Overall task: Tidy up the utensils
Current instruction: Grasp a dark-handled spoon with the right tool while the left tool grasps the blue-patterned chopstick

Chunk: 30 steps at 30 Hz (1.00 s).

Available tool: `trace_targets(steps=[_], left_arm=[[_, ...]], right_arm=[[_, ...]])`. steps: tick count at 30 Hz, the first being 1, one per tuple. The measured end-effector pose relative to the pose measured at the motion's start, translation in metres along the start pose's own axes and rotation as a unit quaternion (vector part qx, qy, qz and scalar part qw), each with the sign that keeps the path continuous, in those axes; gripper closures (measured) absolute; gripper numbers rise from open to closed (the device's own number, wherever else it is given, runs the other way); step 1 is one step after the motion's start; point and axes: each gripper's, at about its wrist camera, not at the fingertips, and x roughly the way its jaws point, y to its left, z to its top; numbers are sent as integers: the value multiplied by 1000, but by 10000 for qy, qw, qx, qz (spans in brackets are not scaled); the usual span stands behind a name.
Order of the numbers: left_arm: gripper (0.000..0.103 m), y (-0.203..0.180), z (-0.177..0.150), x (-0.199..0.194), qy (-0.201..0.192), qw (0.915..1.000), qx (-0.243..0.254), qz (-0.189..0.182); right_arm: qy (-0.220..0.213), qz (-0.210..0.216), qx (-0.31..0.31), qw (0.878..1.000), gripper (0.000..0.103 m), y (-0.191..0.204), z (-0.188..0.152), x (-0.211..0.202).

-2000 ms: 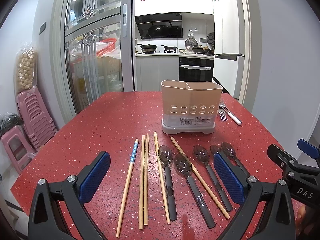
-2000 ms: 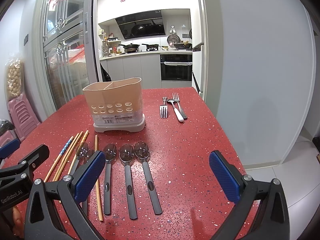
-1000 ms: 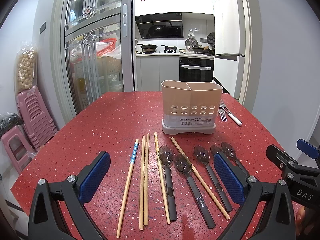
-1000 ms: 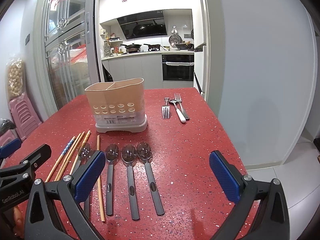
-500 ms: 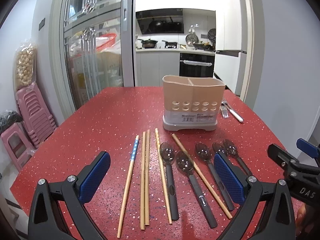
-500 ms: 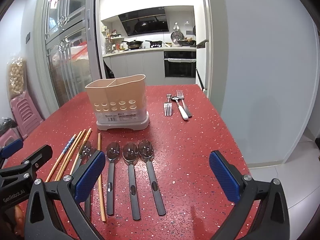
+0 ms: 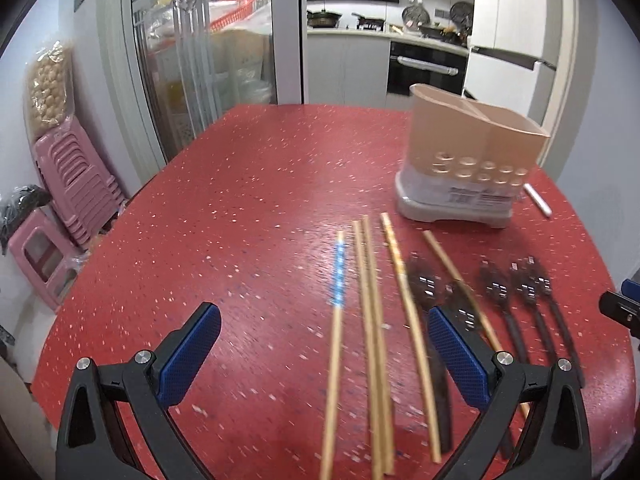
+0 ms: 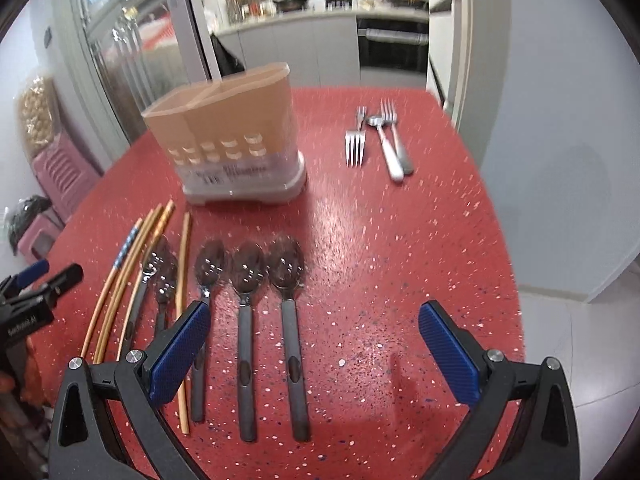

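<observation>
Both grippers spread, empty; chopsticks (image 7: 370, 320), spoons (image 8: 248, 300) before caddy (image 8: 232, 140)

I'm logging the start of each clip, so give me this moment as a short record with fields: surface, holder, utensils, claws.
surface: red speckled table
holder: beige caddy, upright, compartments look empty
chopsticks: five wooden chopsticks lying loose, one with a blue band
spoons: five dark-handled spoons in a row before the caddy
forks: metal cutlery lying right of the caddy
left claw: open, holding nothing, above the chopsticks
right claw: open, holding nothing, above the spoon handles
</observation>
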Motion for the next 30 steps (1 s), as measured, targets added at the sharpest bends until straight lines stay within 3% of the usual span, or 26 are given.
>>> trace_targets(steps=[8, 10, 14, 15, 16, 17, 27, 29, 30], left_arm=[[0, 15, 10, 46, 765, 9970, 151, 22], [0, 17, 9, 53, 944, 9955, 89, -82], [0, 16, 11, 65, 1128, 9935, 133, -119], [0, 15, 11, 68, 1171, 9929, 153, -124], [8, 14, 12, 73, 1225, 9922, 179, -140], [10, 13, 13, 76, 1299, 9912, 208, -155], [10, -5, 33, 99, 1505, 9861, 645, -263], [14, -8, 37, 101, 1582, 9841, 738, -316], [23, -11, 39, 101, 1641, 9824, 769, -445]], right_arm=[[931, 66, -103, 9956, 1, -8, 12, 41], [1103, 64, -186, 9937, 11, -5, 12, 48], [1357, -106, -515, 9893, 21, 5, 12, 64], [1459, -146, -565, 9876, 28, 7, 12, 70], [1569, -158, -557, 9859, 31, 8, 11, 75], [1548, -221, -596, 9859, 32, 9, 13, 76], [2045, -195, -996, 9736, 44, 27, 37, 99], [2149, -193, -1014, 9712, 44, 27, 41, 102], [2178, -207, -1034, 9703, 45, 32, 45, 104]])
